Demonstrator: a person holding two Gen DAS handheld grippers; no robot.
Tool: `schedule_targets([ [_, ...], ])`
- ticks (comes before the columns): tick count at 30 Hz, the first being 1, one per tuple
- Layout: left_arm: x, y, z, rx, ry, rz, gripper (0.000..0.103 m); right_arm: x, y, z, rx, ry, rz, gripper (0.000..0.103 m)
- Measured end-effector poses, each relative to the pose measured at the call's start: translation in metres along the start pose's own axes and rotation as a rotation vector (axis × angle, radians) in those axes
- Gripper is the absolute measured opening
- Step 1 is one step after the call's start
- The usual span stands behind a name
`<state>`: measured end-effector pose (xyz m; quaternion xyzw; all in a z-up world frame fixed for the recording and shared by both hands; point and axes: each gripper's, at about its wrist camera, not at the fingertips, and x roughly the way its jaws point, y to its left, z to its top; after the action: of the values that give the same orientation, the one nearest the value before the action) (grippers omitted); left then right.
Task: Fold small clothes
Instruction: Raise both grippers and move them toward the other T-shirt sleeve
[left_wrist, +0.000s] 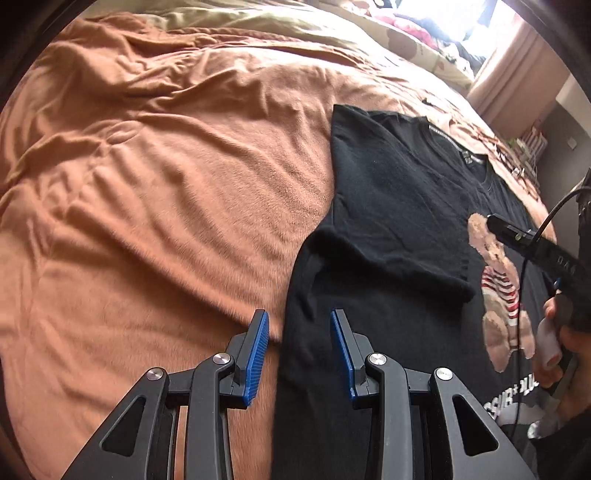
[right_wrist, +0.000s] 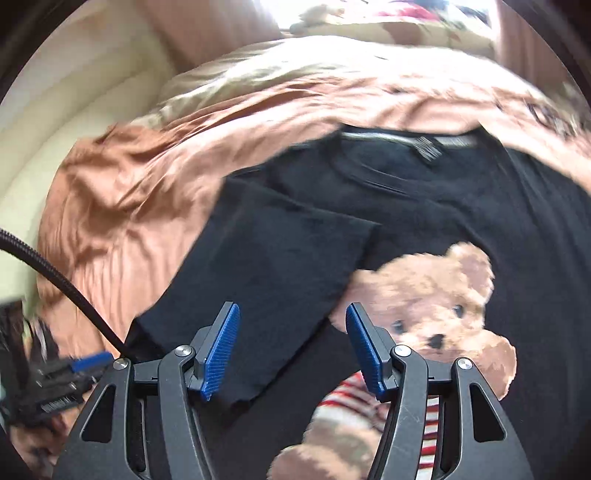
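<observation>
On the bed (left_wrist: 147, 184), a black T-shirt (left_wrist: 388, 192) lies with one sleeve (right_wrist: 280, 266) folded in; both grippers' fingers (left_wrist: 258, 350) spread, empty; other side remains.

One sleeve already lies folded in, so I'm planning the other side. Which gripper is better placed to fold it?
Probably the right gripper. It hangs open over the bear print near the middle of the black T-shirt, nearer the unfolded side. The left gripper, also empty, sits over the folded edge beside the orange blanket.

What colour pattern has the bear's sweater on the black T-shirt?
Red and white stripes, clearest in the right wrist view.
</observation>
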<state>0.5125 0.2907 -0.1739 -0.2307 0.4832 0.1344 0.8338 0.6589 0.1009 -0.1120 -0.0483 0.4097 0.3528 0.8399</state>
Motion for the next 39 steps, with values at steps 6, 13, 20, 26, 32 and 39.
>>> schedule_targets([
  [6, -0.024, 0.006, -0.032, -0.045, -0.022, 0.008, 0.036, 0.032, 0.035, -0.015, -0.111, 0.08, 0.002, 0.058],
  [13, -0.04, 0.022, -0.063, -0.045, -0.004, 0.051, 0.037, 0.037, 0.049, -0.029, -0.171, 0.184, -0.064, 0.053],
  [20, -0.074, 0.021, -0.089, -0.072, -0.037, 0.035, 0.037, -0.053, 0.056, -0.048, -0.216, 0.143, -0.06, 0.053],
  [26, -0.124, 0.001, -0.113, -0.065, -0.119, 0.022, 0.057, -0.15, 0.046, -0.082, -0.191, 0.073, -0.082, 0.053],
  [32, -0.176, -0.032, -0.145, -0.007, -0.209, 0.023, 0.075, -0.243, 0.035, -0.117, -0.135, -0.002, -0.104, 0.054],
  [39, -0.234, -0.067, -0.188, 0.06, -0.335, 0.02, 0.101, -0.345, 0.037, -0.167, -0.115, -0.124, -0.175, 0.083],
])
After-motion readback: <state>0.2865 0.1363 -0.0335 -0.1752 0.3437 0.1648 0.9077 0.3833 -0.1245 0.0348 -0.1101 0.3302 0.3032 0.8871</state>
